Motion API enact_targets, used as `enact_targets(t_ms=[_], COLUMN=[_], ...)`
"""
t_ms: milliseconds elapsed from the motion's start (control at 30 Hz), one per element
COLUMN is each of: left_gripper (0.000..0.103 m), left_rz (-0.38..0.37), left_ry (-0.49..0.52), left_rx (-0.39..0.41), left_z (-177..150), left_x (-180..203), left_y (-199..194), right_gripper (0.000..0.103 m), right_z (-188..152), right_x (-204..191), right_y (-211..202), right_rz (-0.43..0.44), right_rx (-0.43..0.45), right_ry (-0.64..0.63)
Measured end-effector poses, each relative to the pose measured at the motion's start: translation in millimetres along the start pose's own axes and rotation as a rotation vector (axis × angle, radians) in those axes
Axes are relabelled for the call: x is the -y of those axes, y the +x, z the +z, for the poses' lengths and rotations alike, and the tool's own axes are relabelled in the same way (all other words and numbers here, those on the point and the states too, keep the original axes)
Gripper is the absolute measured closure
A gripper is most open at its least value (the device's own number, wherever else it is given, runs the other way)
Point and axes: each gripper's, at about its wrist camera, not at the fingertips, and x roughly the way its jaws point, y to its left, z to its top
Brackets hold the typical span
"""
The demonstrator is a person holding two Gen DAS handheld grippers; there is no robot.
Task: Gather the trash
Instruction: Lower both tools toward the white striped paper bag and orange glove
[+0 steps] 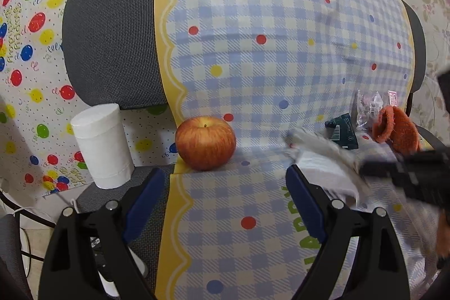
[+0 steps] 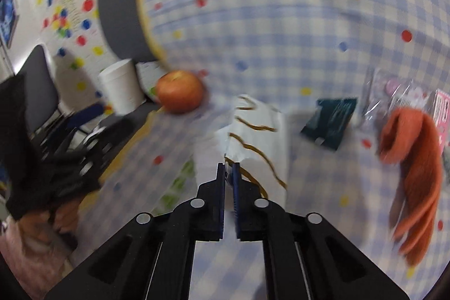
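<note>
Pinching the near edge of a white paper wrapper with brown wavy lines, the right gripper has its blue-padded fingers nearly together on that edge, with only a thin sliver of paper between them. The wrapper lies on a blue-and-white checked tablecloth with coloured dots that drapes over a dark grey mesh chair. In the left wrist view the same wrapper looks pale and smeared by motion, with the right gripper's black body reaching in from the right edge.

The left gripper hovers over the cloth with its blue-padded fingers wide apart and nothing between them. Just ahead of it sits a red-and-yellow apple, upright with its stem up, near the yellow scalloped border of the cloth. Left of the apple stands a white roll of tissue paper on the bare chair seat.

Beyond the wrapper (towards the right of both views) lies more litter: a dark teal foil sachet, a crinkled clear plastic packet and a pink printed label just beside it. A fuzzy orange sock lies next to these, partly over the clear packet.

A white sheet with coloured balloon prints covers the background on the left.
</note>
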Motion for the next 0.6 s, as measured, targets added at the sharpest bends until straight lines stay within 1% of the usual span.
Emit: enact_targets(t_ms=[33,67,133,200,233,267,400,500,567,600], left_gripper=[0.017,0.017,0.017,0.017,0.017,0.017,0.017,0.017,0.017,0.017], left_rz=[0.001,0.001,-0.005,-0.021,-0.038,-0.055,-0.152,-0.199,-0.232,-0.234], left_ry=[0.001,0.001,0.008,0.021,0.025,0.029,0.055,0.070,0.071,0.068], left_rx=[0.004,0.006,0.011,0.009,0.006,0.003,-0.018,-0.050,-0.093,-0.115], left_z=[0.9,1.5,2.3,2.9,2.5,2.3,2.4,2.1,0.9,-0.4], left_x=[0.6,0.9,4.1,10.9,15.0,19.6,48.2,71.1,86.7,91.4], left_y=[-2.4,-4.1,-7.5,-9.0,-9.9,-10.4,-11.3,-6.0,6.3,11.9], right_gripper=[0.083,0.066,0.054,0.054,0.054,0.054,0.054,0.054,0.054,0.054], right_z=[-5.5,-12.0,-19.9,-27.4,-32.2,-36.0,-47.0,-50.6,-53.0,-54.7], right_x=[-4.5,-8.7,-12.2,-11.7,-10.3,-10.1,14.7,36.1,51.6,57.5], right_y=[-6.3,-12.2,-29.4,-50.0,-61.9,-68.4,-90.9,-98.6,-102.8,-104.9], right_rz=[0.004,-0.002,-0.045,-0.143,-0.212,-0.260,-0.405,-0.459,-0.476,-0.484], right_rx=[-0.005,0.003,0.045,0.102,0.133,0.152,0.205,0.229,0.238,0.244], right_ry=[-0.007,-0.012,-0.025,-0.050,-0.063,-0.059,0.008,0.067,0.113,0.129])
